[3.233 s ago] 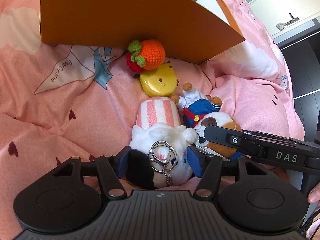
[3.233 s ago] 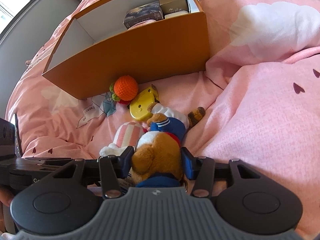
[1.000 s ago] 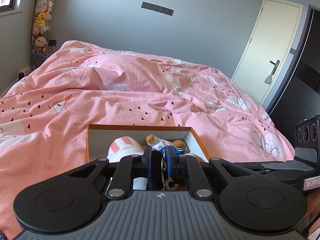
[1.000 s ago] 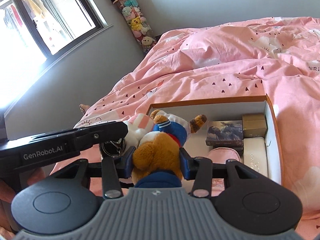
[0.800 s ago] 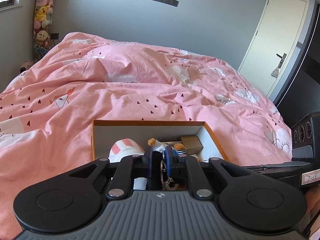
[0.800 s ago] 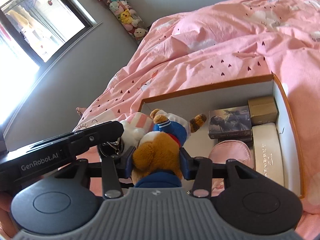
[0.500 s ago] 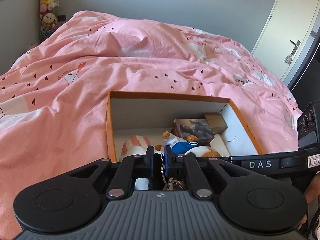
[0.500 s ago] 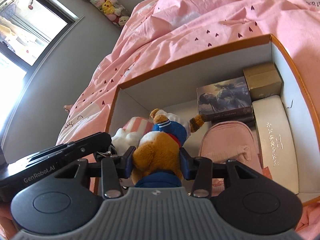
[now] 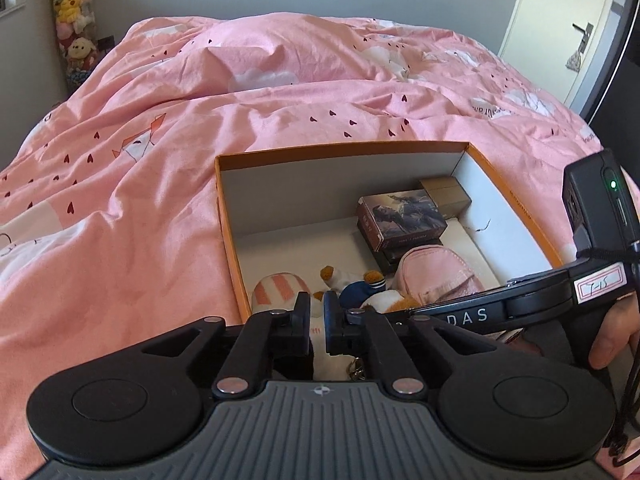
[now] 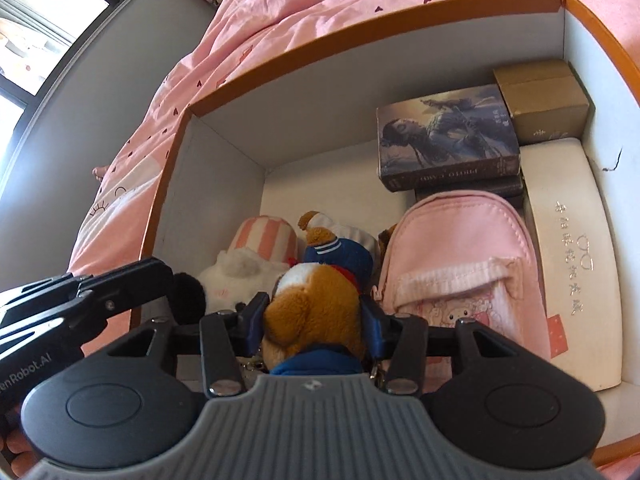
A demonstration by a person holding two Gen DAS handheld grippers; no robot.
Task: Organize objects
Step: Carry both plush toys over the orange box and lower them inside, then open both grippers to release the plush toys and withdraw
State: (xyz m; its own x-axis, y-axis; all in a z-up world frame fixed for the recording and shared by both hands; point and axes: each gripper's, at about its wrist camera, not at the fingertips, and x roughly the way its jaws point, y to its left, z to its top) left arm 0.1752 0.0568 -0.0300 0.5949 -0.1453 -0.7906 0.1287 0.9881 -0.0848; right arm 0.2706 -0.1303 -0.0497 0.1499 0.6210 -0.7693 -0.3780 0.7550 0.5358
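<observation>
An orange box (image 9: 344, 149) with white walls lies open on the pink bed. My left gripper (image 9: 317, 300) is shut on a white plush with a pink-striped hat (image 9: 280, 290), low in the box's near left corner. In the right wrist view the same white plush (image 10: 244, 268) lies beside a brown plush in a blue sailor suit (image 10: 316, 304). My right gripper (image 10: 314, 312) has its blue pads against that brown plush's head, and its jaws are opening. The brown plush (image 9: 384, 300) sits low inside the orange box (image 10: 360, 46), against a pink pouch.
Inside the box are a picture-covered carton (image 10: 444, 132), a gold carton (image 10: 544, 92), a pink pouch (image 10: 460, 256) and a long white case (image 10: 568, 248). Rumpled pink duvet (image 9: 120, 200) surrounds the box. A hand (image 9: 612, 344) grips the right tool. A door (image 9: 560, 20) stands far right.
Both grippers have come down from above the bed into the box, carrying the two plush toys. The views have tipped downward and the box now fills them.
</observation>
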